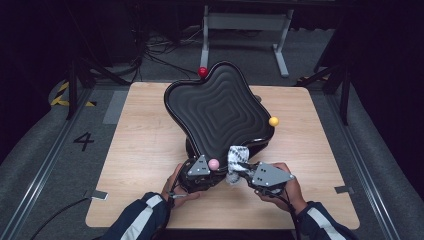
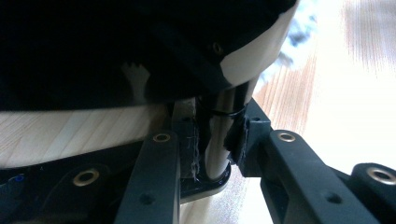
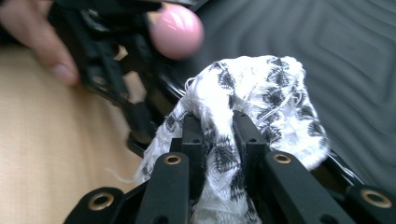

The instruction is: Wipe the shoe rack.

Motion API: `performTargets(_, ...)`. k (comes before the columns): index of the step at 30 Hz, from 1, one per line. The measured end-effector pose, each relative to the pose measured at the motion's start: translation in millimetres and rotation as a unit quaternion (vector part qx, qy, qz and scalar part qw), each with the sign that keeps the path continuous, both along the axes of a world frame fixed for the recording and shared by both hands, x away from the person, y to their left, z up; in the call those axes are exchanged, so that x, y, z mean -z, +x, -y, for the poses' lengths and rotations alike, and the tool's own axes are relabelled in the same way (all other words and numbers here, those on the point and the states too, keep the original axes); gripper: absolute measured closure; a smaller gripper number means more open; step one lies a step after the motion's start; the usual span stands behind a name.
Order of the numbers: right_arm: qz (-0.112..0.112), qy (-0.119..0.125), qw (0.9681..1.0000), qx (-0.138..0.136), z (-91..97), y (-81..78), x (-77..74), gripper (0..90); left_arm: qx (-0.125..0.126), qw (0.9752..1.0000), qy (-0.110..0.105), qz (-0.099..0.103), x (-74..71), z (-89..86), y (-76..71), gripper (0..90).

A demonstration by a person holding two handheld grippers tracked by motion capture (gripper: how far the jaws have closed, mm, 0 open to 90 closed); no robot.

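The right gripper (image 3: 219, 135) is pinching a white cloth with black patterning (image 3: 252, 102), its two black jaws rising from six o'clock and pressing the bunched fabric between them at the centre. The cloth is bulging out above the jaws toward one o'clock and hanging down toward seven. At eleven o'clock a glossy pink ball (image 3: 176, 31) is sitting just above the cloth, beside blurred black parts of the left gripper (image 3: 112, 70). A person's fingers (image 3: 39, 37) are showing at ten o'clock. A dark ridged surface (image 3: 336, 51) is spreading from twelve to three o'clock, and the pale wooden table (image 3: 51, 154) is lying at eight.
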State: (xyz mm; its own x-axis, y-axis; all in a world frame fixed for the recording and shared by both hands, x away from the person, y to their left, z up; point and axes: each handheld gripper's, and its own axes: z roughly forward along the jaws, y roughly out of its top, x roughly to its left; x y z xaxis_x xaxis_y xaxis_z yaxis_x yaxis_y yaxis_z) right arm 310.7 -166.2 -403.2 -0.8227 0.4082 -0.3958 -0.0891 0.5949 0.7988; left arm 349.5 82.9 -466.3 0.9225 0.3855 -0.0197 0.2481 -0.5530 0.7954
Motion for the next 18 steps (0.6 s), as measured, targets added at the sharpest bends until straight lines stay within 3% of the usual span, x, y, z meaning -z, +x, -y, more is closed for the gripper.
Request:
performTargets(5, -0.014, 0.007, 0.9997, -0.017, -12.8, -5.1, 0.2, 77.7, 0.000, 1.0000, -0.002, -0.001, 0.3, -0.6, 0.3, 73.9)
performTargets(11, -0.009, -0.004, 0.9994, -0.032, -26.8, -13.3, 4.3, 77.4, -0.002, 1.0000, -0.007, -0.001, 1.3, -0.4, 0.1, 73.9)
performTargets(18, -0.015, 0.011, 0.9994, -0.028, -21.6, -9.2, 2.1, 78.2, -0.004, 0.9999, -0.010, -0.002, 1.8, -0.1, -0.2, 73.9)
